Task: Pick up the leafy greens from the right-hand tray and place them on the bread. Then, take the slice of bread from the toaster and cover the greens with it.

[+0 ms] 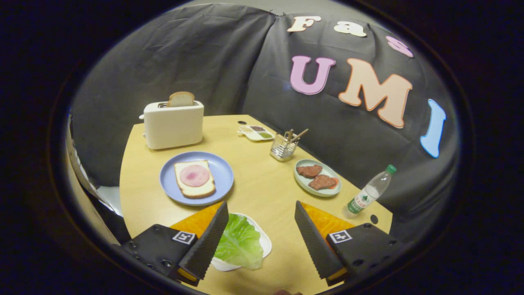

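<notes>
So, quick rundown with everything placed off the round blue plate in the middle of the pale wooden table:

Tongs: the gripper hangs low over the table on the near side of the blue plate, fingers spread wide, holding nothing.

Greens: a crinkly light-green lettuce leaf lies on a small white tray, nearer than the blue plate, just inside the left finger and partly tucked behind it. The right finger is well apart from the leaf, with bare table between.

On the plate: a square slice of white bread with a round pink slice of ham on top.

Toaster: a boxy white toaster stands beyond the blue plate, a second slice of bread poking up out of its slot.

Off to the right of the plate: a pale green oval dish holding two brown meat patties, and past that a clear plastic water bottle with a green cap near the table edge.

Behind and right of the plate: a wire mesh utensil holder with wooden sticks in it, and a small white divided dish beside it.
</notes>
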The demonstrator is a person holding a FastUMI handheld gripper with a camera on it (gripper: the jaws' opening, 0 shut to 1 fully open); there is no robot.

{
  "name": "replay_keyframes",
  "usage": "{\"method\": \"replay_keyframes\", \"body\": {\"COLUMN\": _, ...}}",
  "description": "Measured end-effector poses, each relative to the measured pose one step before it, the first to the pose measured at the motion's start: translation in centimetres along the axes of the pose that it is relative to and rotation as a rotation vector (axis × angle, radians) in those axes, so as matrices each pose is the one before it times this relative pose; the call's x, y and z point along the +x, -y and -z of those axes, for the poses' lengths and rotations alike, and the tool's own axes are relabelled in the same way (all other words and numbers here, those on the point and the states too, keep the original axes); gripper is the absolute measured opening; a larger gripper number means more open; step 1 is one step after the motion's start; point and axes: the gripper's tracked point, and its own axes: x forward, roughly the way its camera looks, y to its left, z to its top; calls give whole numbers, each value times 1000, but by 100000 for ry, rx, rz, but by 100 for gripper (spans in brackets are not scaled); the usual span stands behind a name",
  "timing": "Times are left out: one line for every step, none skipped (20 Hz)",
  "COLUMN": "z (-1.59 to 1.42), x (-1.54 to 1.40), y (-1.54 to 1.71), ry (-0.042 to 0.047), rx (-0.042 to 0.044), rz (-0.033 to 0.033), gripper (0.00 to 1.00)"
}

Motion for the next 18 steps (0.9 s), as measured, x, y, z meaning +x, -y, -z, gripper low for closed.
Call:
{"method": "replay_keyframes", "body": {"z": 782, "x": 541, "y": -484, "ry": -2430, "rx": -886, "rz": -2326, "gripper": 100}}
{"method": "replay_keyframes", "body": {"z": 831, "x": 448, "y": -507, "ry": -2052, "rx": -950, "rz": -2157, "gripper": 100}}
{"method": "replay_keyframes", "body": {"z": 737, "x": 420, "y": -394, "ry": -2094, "rx": -853, "rz": -1841, "gripper": 100}}
{"method": "replay_keyframes", "body": {"z": 785, "x": 523, "y": -443, "ry": -1853, "rx": -474, "rz": -1926, "gripper": 100}}
{"method": "replay_keyframes", "body": {"z": 587, "x": 509, "y": -397, "ry": -2095, "rx": -506, "rz": -1515, "gripper": 100}}
{"method": "replay_keyframes", "body": {"z": 537, "x": 542, "y": -100, "ry": -1957, "rx": -477, "rz": -1153, "gripper": 100}}
{"method": "replay_keyframes", "body": {"z": 452, "x": 491, "y": -102, "ry": -1748, "rx": 109, "rz": -1126, "gripper": 100}}
{"method": "replay_keyframes", "body": {"z": 342, "x": 487, "y": -140, "ry": -1365, "rx": 691, "rz": -1238, "gripper": 100}}
{"method": "replay_keyframes", "body": {"z": 475, "x": 483, "y": -288, "ry": -1511, "rx": 1032, "rz": -1269, "gripper": 100}}
{"method": "replay_keyframes", "body": {"z": 549, "x": 348, "y": -241, "ry": -1790, "rx": 1433, "rz": -1667, "gripper": 100}}
{"method": "replay_keyframes", "body": {"z": 529, "x": 349, "y": -322, "ry": -1808, "rx": 1149, "rz": -1534, "gripper": 100}}
{"method": "replay_keyframes", "body": {"z": 380, "x": 371, "y": 40, "ry": -1440, "rx": 326, "rz": -360, "gripper": 100}}
{"method": "replay_keyframes", "body": {"z": 415, "x": 286, "y": -75, "ry": -1232, "rx": 134, "rz": -586, "gripper": 100}}
{"method": "replay_keyframes", "body": {"z": 308, "x": 325, "y": -141, "ry": -1184, "rx": 170, "rz": -546, "gripper": 100}}
{"method": "replay_keyframes", "body": {"z": 274, "x": 215, "y": -140, "ry": -1122, "rx": 308, "rz": -709, "gripper": 100}}
{"method": "replay_keyframes", "body": {"z": 258, "x": 282, "y": -26, "ry": -1205, "rx": 124, "rz": -347, "gripper": 100}}
{"method": "replay_keyframes", "body": {"z": 179, "x": 233, "y": 106, "ry": -887, "rx": -17, "rz": -17, "gripper": 100}}
{"method": "replay_keyframes", "body": {"z": 265, "x": 279, "y": -38, "ry": -948, "rx": 278, "rz": -137, "gripper": 100}}
